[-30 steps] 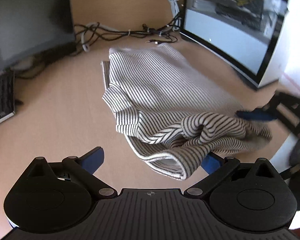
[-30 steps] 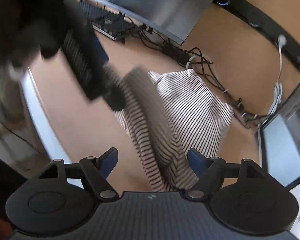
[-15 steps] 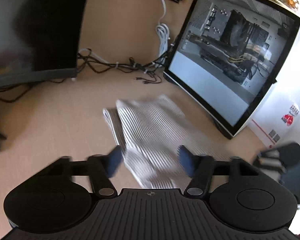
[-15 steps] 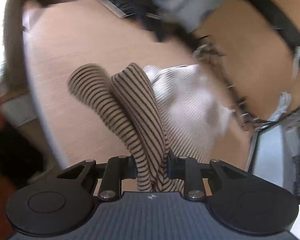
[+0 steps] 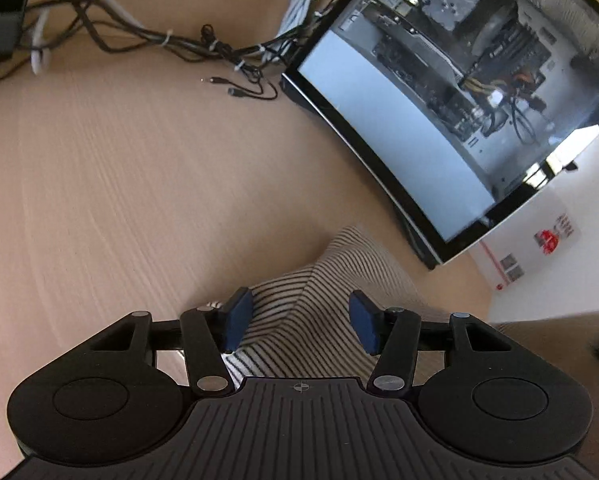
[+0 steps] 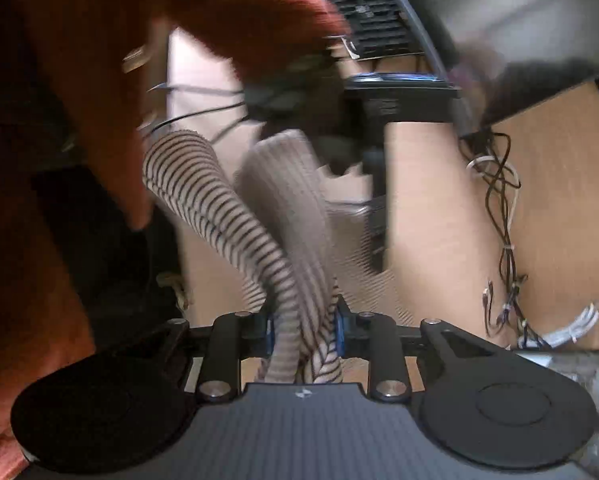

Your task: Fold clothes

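As seen along the left wrist view:
Left gripper (image 5: 300, 322): jaws apart, blue pads (image 5: 237, 319) on either side of the cloth with a gap to each; nothing is pinched.
Striped garment (image 5: 323, 308): a cream knit with thin dark stripes, lying on the bench (image 5: 111, 184) directly under and between the spread jaws, its far edge reaching toward the computer case.
Computer case (image 5: 451, 92): glass-sided, standing at the right of the bench, its inner boards and wiring showing through the panel.
Cables (image 5: 187, 46): a dark tangle, with a white coil beside it, along the far edge of the bench.

As seen along the right wrist view (much of it blurred):
Right gripper (image 6: 303, 334): jaws clamped on a bunched fold of the striped garment (image 6: 235, 220).
Garment position: two rolled folds rise from the jaws away from the camera, off the bench (image 6: 431, 216).
Keyboard (image 6: 359, 4): black, at the top of the view.
Orange-red cloth (image 6: 111, 40): fills the left side; too blurred to tell more.
Cables (image 6: 499, 216): hanging along the right.
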Motion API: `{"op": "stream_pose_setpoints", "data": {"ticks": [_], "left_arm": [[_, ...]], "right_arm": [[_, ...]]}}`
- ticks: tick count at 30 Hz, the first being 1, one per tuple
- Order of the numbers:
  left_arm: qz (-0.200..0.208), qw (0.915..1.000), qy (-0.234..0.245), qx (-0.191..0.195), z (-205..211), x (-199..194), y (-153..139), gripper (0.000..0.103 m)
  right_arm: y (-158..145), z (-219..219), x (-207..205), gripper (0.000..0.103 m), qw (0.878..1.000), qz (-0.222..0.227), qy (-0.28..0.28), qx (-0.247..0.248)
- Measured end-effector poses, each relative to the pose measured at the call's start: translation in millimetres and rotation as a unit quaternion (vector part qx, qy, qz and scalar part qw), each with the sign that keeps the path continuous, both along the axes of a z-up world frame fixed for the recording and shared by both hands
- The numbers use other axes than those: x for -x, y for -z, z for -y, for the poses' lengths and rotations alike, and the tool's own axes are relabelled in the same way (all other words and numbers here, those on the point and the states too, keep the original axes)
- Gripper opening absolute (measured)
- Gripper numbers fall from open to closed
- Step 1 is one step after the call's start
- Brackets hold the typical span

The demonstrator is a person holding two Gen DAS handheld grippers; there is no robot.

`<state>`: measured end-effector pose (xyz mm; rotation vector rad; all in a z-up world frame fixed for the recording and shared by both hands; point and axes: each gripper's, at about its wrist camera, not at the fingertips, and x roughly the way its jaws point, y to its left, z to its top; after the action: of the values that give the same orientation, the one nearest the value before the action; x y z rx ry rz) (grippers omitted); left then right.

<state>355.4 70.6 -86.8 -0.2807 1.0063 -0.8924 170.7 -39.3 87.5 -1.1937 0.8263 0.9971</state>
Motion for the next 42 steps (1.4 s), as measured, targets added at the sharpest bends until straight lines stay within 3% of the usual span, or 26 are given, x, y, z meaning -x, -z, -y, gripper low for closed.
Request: {"op": "stream_pose_setpoints", "data": {"ticks": [4,8,13,18,21,22,24,27,29,30,31,32,33,34,38,40,42], "left_arm": [[-0.058,0.9958,-0.054,0.045,-26.6,-9.6,2.5,0.050],[-0.007,0.9960,-0.086,0.025,-58.3,5.0,-29.1,0.063],[0.040,0.9978,-0.042,0.032,-61.4,41.2,-62.6,0.084],[0.061,0.9971,0.008,-0.045,-28.7,61.9,-47.3,0.082],[0.072,0.9938,0.014,-0.083,-14.2,65.4,-37.5,0.078],[0.082,0.9915,0.013,-0.100,-12.1,66.4,-35.2,0.078],[0.096,0.9873,0.011,-0.126,-11.9,66.9,-32.2,0.079],[0.092,0.9870,0.004,-0.132,-16.7,63.0,-30.2,0.079],[0.089,0.9870,0.002,-0.134,-19.1,61.1,-28.9,0.079],[0.087,0.9872,0.000,-0.134,-19.6,60.6,-28.3,0.079],[0.084,0.9875,0.001,-0.133,-18.6,60.2,-27.8,0.079],[0.083,0.9877,0.001,-0.132,-18.9,59.7,-28.1,0.079],[0.085,0.9877,0.002,-0.131,-20.7,60.5,-30.5,0.078],[0.089,0.9872,0.005,-0.132,-20.6,60.1,-33.4,0.075],[0.113,0.9875,0.017,-0.109,-24.8,58.0,-56.1,0.076],[0.121,0.9880,0.028,-0.091,-25.4,55.8,-69.7,0.084],[0.136,0.9859,0.042,-0.087,-19.6,53.9,-79.3,0.091]], "right_arm": [[49.2,5.1,-79.8,0.034,0.998,-0.049,0.026,-0.040],[94.1,7.7,-104.0,0.039,0.997,-0.045,0.027,-0.053],[92.5,10.5,-107.6,0.046,0.994,-0.041,0.054,-0.092],[68.9,26.6,-92.0,0.058,0.983,0.007,0.122,-0.136],[45.0,50.0,-77.6,0.077,0.958,0.043,0.207,-0.193],[37.7,61.9,-74.6,0.080,0.946,0.049,0.237,-0.214],[26.6,84.5,-67.6,0.080,0.920,0.052,0.296,-0.251],[31.4,122.0,-58.8,0.080,0.876,0.037,0.381,-0.293],[43.7,141.0,-60.4,0.080,0.838,0.003,0.439,-0.323],[53.0,144.2,-62.9,0.076,0.824,-0.010,0.455,-0.338],[62.3,147.2,-65.4,0.050,0.809,-0.022,0.470,-0.352],[71.6,150.2,-67.9,0.037,0.794,-0.034,0.484,-0.366],[76.4,146.0,-74.0,0.027,0.788,-0.037,0.485,-0.378],[80.9,141.4,-80.4,0.027,0.782,-0.040,0.485,-0.389],[109.2,122.6,-116.2,0.026,0.793,-0.031,0.489,-0.362],[136.9,120.7,-131.6,0.027,0.793,-0.043,0.503,-0.340],[143.2,121.1,-134.0,0.027,0.791,-0.040,0.501,-0.350]]}}
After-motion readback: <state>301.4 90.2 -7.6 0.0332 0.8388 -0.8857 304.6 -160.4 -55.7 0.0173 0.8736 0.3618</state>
